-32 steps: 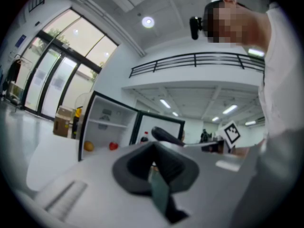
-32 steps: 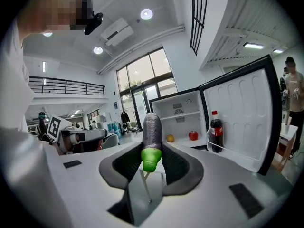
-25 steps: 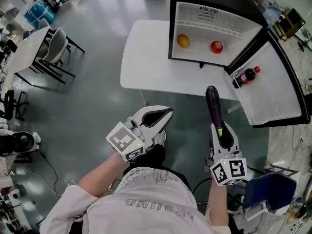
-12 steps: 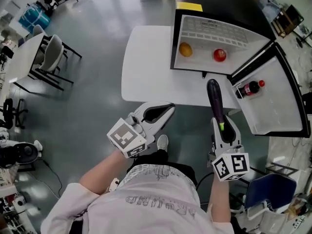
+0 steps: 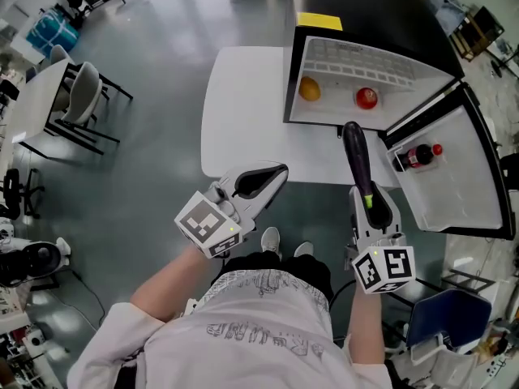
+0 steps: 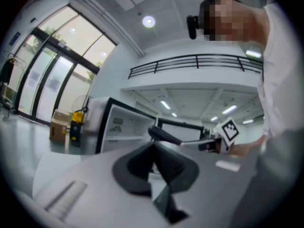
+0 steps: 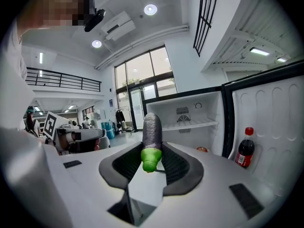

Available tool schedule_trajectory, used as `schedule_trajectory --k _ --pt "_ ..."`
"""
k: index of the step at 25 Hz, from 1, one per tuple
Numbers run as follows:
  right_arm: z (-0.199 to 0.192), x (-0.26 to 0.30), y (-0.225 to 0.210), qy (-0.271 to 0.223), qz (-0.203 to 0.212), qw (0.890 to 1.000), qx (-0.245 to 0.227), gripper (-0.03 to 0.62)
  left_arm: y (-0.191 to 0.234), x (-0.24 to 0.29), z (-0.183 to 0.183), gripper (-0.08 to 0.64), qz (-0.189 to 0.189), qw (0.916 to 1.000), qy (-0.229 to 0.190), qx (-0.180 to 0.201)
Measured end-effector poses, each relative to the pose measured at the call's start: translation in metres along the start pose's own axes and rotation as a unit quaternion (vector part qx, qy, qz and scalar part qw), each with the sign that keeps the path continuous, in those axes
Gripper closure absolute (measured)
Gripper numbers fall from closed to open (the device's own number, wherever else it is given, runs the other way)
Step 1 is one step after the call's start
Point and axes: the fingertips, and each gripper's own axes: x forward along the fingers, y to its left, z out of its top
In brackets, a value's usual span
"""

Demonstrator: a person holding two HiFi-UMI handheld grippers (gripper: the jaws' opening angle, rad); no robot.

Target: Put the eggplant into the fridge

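Head view looks steeply down; all three apparently share fridge (image 5: 357,59).

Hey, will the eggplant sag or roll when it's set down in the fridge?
Probably stiff: the eggplant juts straight out of the right gripper, held only near its green end. Its round, smooth body may well roll or slip on the shelf.

Closed, empty left claw (image 6: 154,148) before fridge (image 6: 121,125)

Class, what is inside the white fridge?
A round orange fruit, a round red fruit; a red-capped dark bottle in the door. The purple eggplant covers part of the interior.
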Motion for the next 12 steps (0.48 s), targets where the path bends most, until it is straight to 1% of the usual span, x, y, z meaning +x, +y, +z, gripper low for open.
schedule_trajectory --k 12 --pt "0.017 0.038 -0.02 0.002 0.009 1.0 -0.007 0.466 0.029 0.022 0.009 0.552 0.012 0.9999 -0.002 0.002"
